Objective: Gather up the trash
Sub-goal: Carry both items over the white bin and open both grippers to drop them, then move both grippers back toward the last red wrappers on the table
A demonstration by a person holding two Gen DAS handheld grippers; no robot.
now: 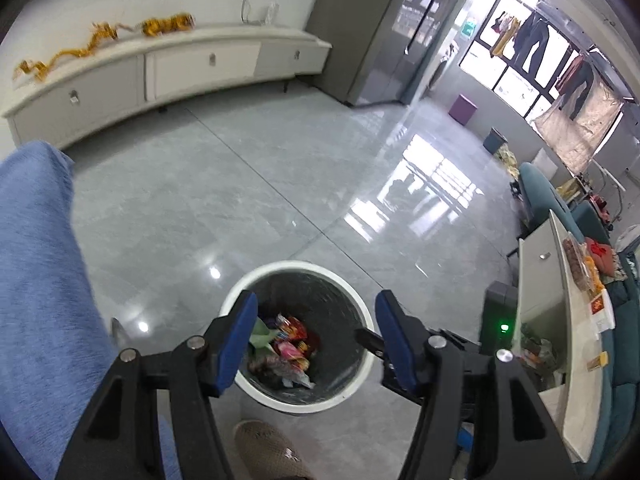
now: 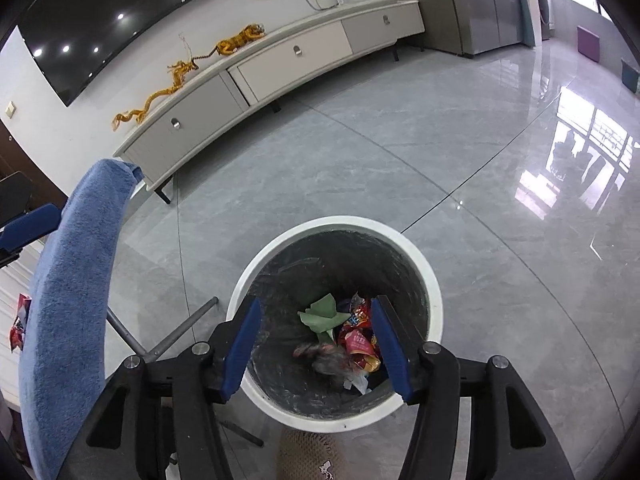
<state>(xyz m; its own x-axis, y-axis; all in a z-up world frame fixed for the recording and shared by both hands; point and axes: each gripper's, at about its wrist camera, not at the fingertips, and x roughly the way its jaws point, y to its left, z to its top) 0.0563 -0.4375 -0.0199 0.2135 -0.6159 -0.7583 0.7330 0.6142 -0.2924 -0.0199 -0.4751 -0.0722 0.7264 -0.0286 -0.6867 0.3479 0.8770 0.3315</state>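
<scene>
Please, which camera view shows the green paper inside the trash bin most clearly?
The right wrist view shows the green paper best: it lies unobstructed between the open fingers. In the left wrist view the paper is mostly hidden behind a blue finger pad.

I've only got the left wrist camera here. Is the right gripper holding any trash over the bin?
Observer: No. The right gripper has its jaws open and empty, above the trash bin.
Operator: What holds up that blue towel beside me?
Observer: The blue towel drapes over something with grey metal legs that meet low near the floor.
Operator: Any trash left outside the bin?
Observer: A red packet shows at the edge of the right wrist view, beyond the towel. I cannot tell what it rests on.
</scene>
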